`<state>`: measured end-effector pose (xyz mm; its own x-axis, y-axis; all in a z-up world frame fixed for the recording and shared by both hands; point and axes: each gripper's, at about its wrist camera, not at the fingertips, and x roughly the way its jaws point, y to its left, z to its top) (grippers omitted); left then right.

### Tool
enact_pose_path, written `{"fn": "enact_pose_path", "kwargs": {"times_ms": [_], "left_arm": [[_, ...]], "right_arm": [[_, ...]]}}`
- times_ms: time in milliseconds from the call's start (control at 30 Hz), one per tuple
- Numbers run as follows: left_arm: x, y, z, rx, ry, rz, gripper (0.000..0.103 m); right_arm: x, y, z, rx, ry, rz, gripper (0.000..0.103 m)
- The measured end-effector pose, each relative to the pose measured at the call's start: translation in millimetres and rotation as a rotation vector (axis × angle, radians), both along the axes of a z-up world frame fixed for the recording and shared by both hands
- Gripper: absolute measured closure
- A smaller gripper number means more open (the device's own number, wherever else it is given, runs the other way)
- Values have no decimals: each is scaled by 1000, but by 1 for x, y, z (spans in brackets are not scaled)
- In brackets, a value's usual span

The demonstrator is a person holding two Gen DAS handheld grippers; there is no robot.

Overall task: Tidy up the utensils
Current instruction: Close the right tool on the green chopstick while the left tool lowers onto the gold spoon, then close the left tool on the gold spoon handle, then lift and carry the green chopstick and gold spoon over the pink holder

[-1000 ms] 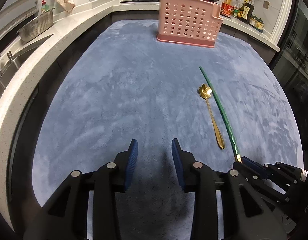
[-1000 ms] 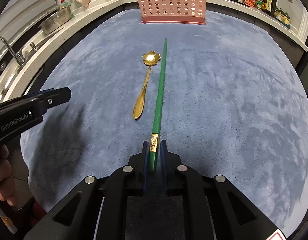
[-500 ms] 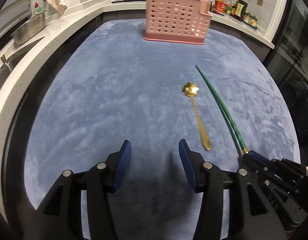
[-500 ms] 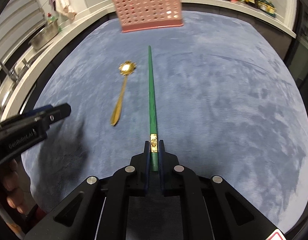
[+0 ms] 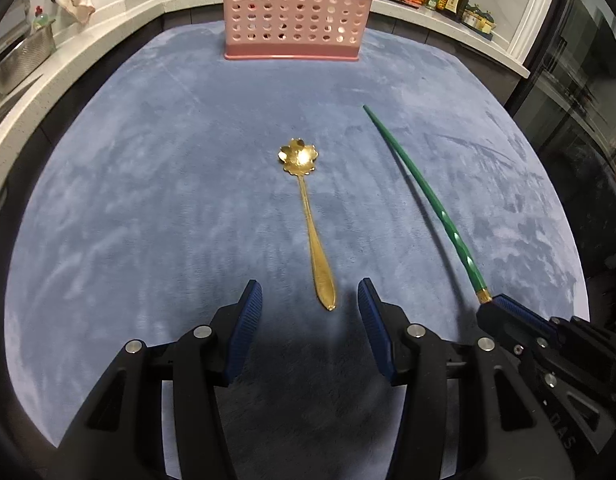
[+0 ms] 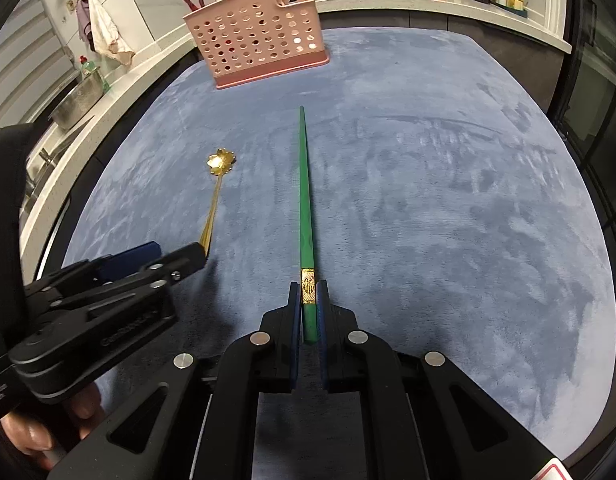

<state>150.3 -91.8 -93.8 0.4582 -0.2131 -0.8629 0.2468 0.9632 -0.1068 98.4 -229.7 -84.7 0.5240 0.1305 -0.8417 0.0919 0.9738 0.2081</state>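
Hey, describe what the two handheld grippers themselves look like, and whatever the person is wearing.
Both the left gripper and the right gripper are black, angular linkage frames with round silver pivot bolts and ribbed blue finger pads. Faint raised lettering runs along the left gripper's side. A red-and-white sticker marks the right gripper's body. A dark sleeve shows at the left edge.

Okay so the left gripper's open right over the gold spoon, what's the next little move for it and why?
Probably lower the left gripper a touch and close on the gold spoon. Its handle tip lies between the open pads, untouched, flat on the blue mat. The right gripper already grips the green chopstick.
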Motion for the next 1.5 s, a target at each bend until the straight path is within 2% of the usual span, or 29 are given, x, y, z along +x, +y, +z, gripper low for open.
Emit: {"fn": "enact_pose_path", "kwargs": {"times_ms": [200,467,700,867,1100,1167,1500], "left_arm": [[3,-9,-9,27,-11,-1,61],[3,-6,-9,22,-25,-17,93],[-5,-3,0,-5,-23,-32,93],[-11,5,25,-42,-58,-16,93],[-12,16,64,-77,-128,8,95],[-12,17,75,-85,-148,11,102],[-1,25,113,-113,-195,16,102]], "right_arm": [[1,-6,-3,20,5,-2,96],[3,-6,-7,33,12,1,96],[2,-6,-4,37,4,1,96],[-1,-6,11,44,-27,0,96],[-3,-7,44,56,-96,-3,96],[-3,-7,53,60,-117,-6,96],[4,-13,107,74,-224,-10,96]]}}
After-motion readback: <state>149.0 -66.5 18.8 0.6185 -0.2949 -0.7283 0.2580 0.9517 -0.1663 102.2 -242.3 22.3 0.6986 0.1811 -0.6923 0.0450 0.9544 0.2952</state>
